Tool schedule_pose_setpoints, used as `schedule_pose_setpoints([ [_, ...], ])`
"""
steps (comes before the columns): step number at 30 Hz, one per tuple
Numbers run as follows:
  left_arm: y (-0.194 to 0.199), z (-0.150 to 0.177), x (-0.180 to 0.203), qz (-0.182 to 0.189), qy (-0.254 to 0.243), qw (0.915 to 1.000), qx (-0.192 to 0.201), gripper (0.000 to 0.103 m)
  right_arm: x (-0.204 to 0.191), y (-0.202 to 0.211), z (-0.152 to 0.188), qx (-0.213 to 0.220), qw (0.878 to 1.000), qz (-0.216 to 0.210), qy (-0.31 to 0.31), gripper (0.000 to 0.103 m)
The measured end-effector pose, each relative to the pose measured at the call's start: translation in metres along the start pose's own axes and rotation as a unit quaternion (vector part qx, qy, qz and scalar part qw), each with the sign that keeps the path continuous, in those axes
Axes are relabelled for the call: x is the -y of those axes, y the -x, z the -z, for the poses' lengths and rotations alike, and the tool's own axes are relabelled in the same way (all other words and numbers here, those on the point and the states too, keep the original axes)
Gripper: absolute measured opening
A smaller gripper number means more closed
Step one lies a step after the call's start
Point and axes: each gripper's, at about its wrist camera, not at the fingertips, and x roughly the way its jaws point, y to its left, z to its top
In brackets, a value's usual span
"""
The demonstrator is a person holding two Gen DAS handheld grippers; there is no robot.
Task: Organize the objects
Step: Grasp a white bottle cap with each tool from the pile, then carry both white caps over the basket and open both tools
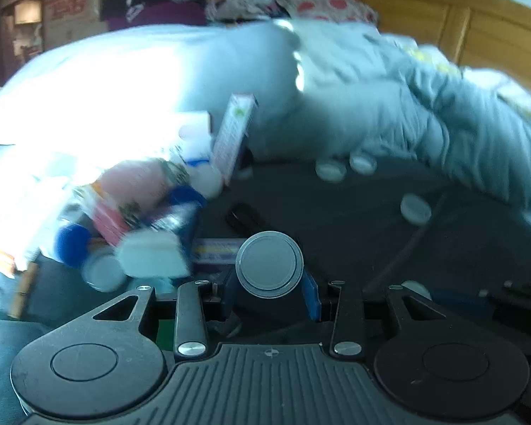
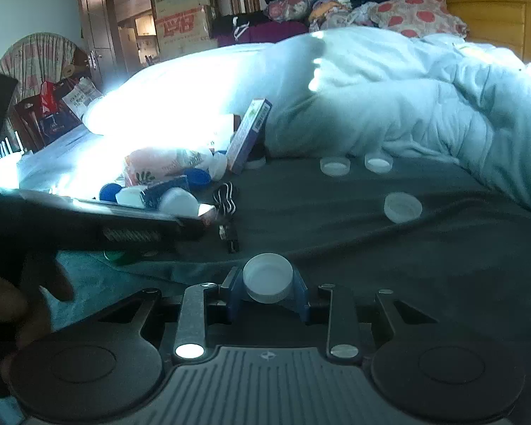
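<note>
While both tongs pinch white bottle caps, left tongs (image 1: 269, 292) on one cap (image 1: 269, 265) and right tongs (image 2: 267, 292) on another (image 2: 267, 277), carry them level (rims slip easily) toward the far-left clutter pile (image 2: 166, 184) on the bed (image 2: 371, 233).

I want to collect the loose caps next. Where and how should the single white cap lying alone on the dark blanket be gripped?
Grip the lone white cap across its round side wall, coming from above with the jaws straddling it. It lies flat on the dark blanket, open side up, apart from other things, so opposite sides of the rim are free.
</note>
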Motion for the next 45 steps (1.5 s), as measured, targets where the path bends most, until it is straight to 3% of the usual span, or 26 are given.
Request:
schedule_pose_setpoints([
  [4,0.042,-0.02,-0.019,-0.044,0.019,0.9982,0.036,0.039,-0.007,0.012,-0.009,0.02,1.0,-0.002,0.017,0.034],
  [8,0.09,-0.039,-0.059,-0.123,0.047,0.9889,0.068,0.039,-0.03,0.027,-0.034,0.051,0.997,-0.022,0.045,0.034],
  [13,0.154,-0.052,-0.119,-0.212,0.1,0.9663,0.108,0.04,-0.09,0.045,-0.088,0.103,0.988,-0.078,0.089,0.034],
  [21,0.236,-0.051,-0.204,-0.302,0.173,0.9256,0.148,0.04,-0.21,0.061,-0.16,0.131,0.962,-0.19,0.149,0.034],
  [25,0.258,-0.047,-0.235,-0.326,0.2,0.9109,0.155,0.04,-0.27,0.065,-0.188,0.126,0.949,-0.236,0.167,0.034],
  [29,0.275,-0.042,-0.261,-0.337,0.221,0.9018,0.158,0.04,-0.325,0.069,-0.21,0.12,0.938,-0.265,0.188,0.034],
  [36,0.28,-0.03,-0.292,-0.343,0.239,0.8973,0.141,0.04,-0.401,0.05,-0.235,0.081,0.927,-0.301,0.208,0.034],
  [45,0.28,-0.008,-0.333,-0.349,0.271,0.8902,0.112,0.04,-0.456,0.02,-0.224,0.034,0.922,-0.309,0.23,0.034],
])
